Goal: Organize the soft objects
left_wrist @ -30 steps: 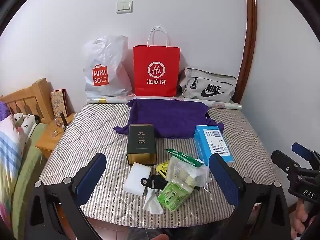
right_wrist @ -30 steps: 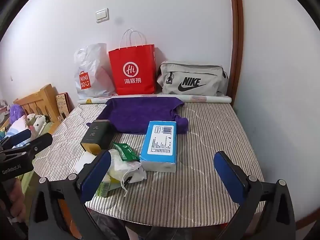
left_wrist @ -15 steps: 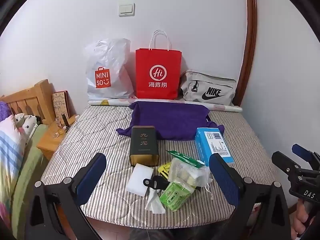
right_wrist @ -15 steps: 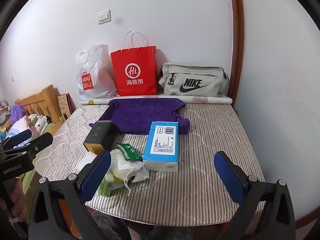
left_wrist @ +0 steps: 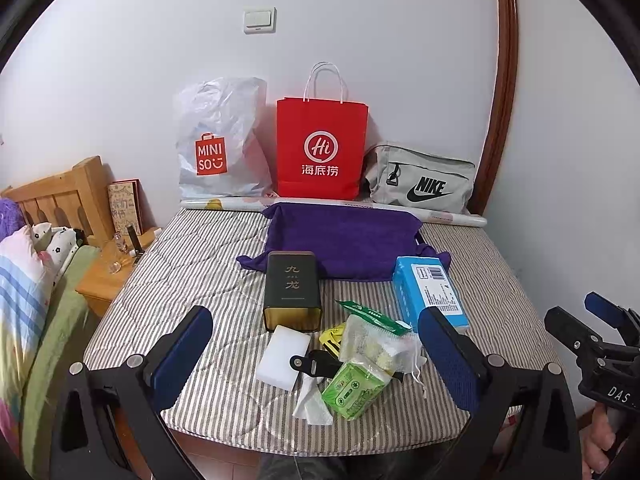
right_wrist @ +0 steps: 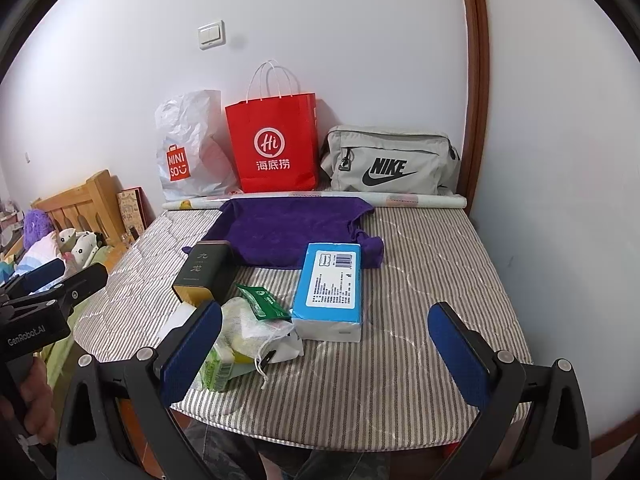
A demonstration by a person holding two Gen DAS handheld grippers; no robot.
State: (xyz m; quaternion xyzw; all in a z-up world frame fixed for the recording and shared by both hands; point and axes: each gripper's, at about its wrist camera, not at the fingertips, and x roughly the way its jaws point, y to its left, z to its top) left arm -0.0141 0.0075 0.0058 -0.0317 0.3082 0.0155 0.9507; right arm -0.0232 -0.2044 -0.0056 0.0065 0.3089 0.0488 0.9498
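On a striped mattress (left_wrist: 192, 276) lie a purple towel (left_wrist: 344, 236), a blue tissue pack (left_wrist: 428, 292), a dark tea tin (left_wrist: 294, 288), a white sponge (left_wrist: 283, 358), a green tissue packet (left_wrist: 354, 388) and a mesh bag of sponges (left_wrist: 380, 344). My left gripper (left_wrist: 320, 360) is open and empty, above the near edge before the pile. My right gripper (right_wrist: 326, 356) is open and empty, near the blue pack (right_wrist: 330, 288) and the towel (right_wrist: 288, 228).
Against the far wall stand a white Miniso bag (left_wrist: 220, 140), a red paper bag (left_wrist: 320, 148) and a grey Nike bag (left_wrist: 420, 180), with a paper roll (left_wrist: 360, 208) in front. A wooden bedside stand (left_wrist: 104, 276) and bed sit to the left.
Both views have drifted slightly, with the scene lower in frame. Both grippers stay open and nothing on the mattress has moved.
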